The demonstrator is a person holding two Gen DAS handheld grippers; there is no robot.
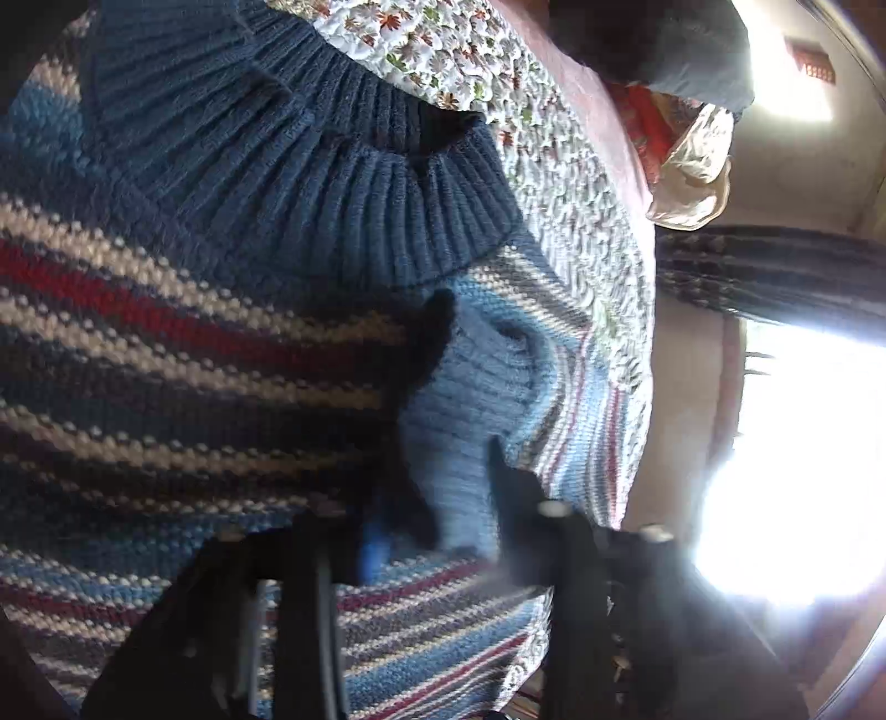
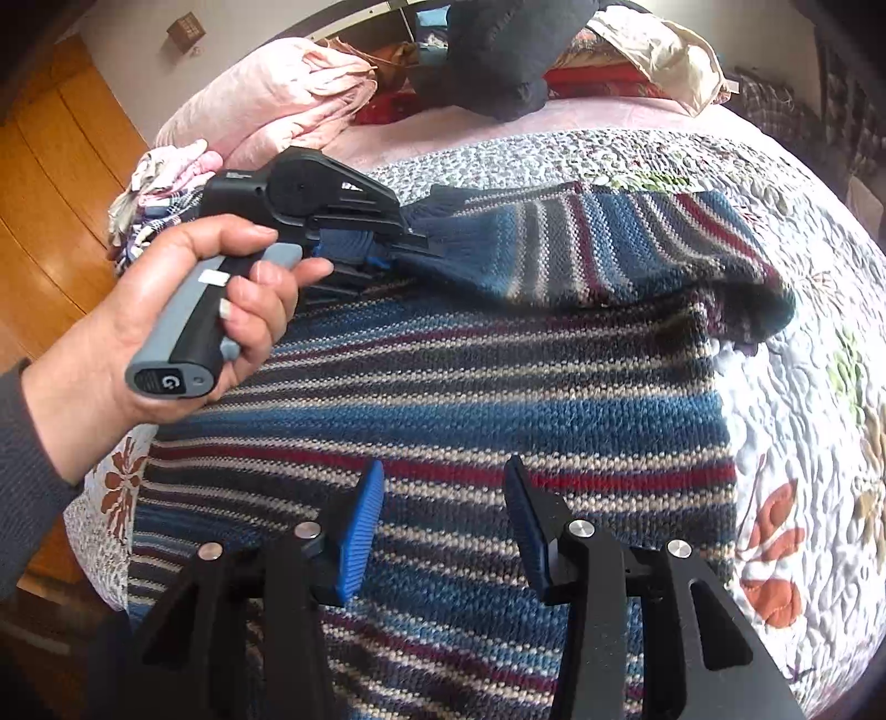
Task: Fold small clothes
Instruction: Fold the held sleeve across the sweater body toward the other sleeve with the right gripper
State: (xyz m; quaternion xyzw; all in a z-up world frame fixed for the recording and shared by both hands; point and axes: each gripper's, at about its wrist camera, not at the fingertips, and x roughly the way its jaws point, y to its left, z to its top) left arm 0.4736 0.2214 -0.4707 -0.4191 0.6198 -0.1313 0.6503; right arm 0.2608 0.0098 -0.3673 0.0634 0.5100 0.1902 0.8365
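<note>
A striped knit sweater [image 2: 443,399] in blue, red, white and grey lies flat on the floral quilt [image 2: 803,443]. One sleeve [image 2: 609,249] is lifted and drawn leftward across the body. A hand [image 2: 183,310] holds my left gripper [image 2: 382,249], which is shut on the sleeve's dark blue ribbed cuff. In the left wrist view the cuff fabric [image 1: 470,399] bunches between my left gripper's [image 1: 465,387] dark fingers, with the ribbed hem [image 1: 332,183] filling the view beyond. My right gripper [image 2: 446,476] hovers open just above the sweater's lower body, nothing between its blue pads.
At the bed's far end lie a pink blanket [image 2: 277,94], a dark garment [image 2: 498,55] and a cream cloth [image 2: 664,50]. A small heap of clothes [image 2: 160,183] sits at the left bed edge. Wooden floor [image 2: 55,194] lies left of the bed.
</note>
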